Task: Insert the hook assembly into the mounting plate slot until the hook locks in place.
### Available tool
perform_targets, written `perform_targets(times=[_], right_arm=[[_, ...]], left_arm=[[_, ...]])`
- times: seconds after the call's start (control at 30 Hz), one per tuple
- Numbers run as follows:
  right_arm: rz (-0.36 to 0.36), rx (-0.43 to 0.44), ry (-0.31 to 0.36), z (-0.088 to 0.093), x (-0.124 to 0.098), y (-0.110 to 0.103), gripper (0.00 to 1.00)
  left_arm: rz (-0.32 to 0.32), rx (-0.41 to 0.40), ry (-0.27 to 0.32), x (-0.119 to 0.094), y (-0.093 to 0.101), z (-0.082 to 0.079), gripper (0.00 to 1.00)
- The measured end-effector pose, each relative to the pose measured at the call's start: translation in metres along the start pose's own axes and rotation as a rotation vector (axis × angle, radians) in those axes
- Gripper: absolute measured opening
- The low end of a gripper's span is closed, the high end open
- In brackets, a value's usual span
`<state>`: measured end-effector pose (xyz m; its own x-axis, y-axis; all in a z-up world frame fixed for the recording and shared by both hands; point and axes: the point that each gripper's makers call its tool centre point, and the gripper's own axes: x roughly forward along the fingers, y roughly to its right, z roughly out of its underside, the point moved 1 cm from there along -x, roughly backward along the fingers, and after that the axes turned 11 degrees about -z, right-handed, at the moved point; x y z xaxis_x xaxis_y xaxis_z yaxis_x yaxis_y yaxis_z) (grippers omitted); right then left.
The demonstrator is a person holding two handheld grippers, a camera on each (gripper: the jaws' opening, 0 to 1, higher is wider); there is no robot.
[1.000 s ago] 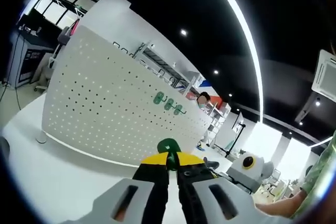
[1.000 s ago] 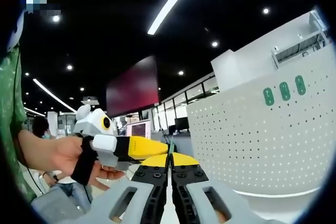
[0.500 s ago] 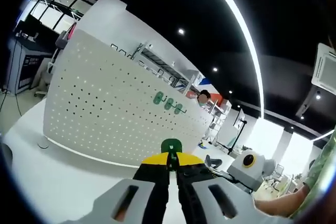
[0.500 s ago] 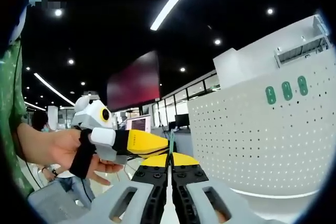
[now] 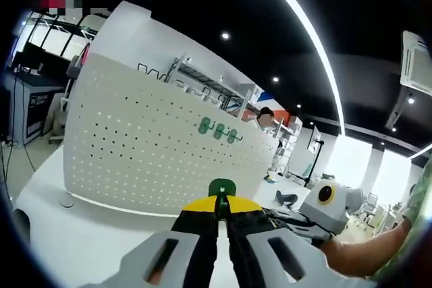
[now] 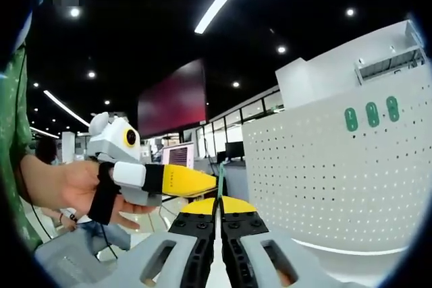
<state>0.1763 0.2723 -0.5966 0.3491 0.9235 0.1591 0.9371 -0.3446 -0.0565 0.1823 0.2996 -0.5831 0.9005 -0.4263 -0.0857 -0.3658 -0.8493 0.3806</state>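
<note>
The left hand-held gripper [image 5: 221, 212] is clamped on a green hook [image 5: 220, 189], pointing toward the white pegboard [image 5: 148, 160] standing ahead on the table [image 5: 81, 237]. Three green hooks [image 5: 219, 129] sit higher up. The right hand-held gripper [image 6: 218, 215] pinches a thin green piece [image 6: 219, 181], pegboard to its right.

no readable text, labels, brands or numbers on anything, far signs too blurred to read

White perforated pegboard [image 5: 162, 160], green hooks [image 5: 217, 130], yellow-tipped black claw [image 5: 221, 208]
</note>
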Motion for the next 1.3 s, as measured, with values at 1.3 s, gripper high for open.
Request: perform_targets(times=[1.3], right_arm=[[0.075, -0.108, -0.182, 0.002, 0.012, 0.009, 0.02]], left_arm=[[-0.108, 0.268, 0.057, 0.007, -0.004, -0.002, 0.03]])
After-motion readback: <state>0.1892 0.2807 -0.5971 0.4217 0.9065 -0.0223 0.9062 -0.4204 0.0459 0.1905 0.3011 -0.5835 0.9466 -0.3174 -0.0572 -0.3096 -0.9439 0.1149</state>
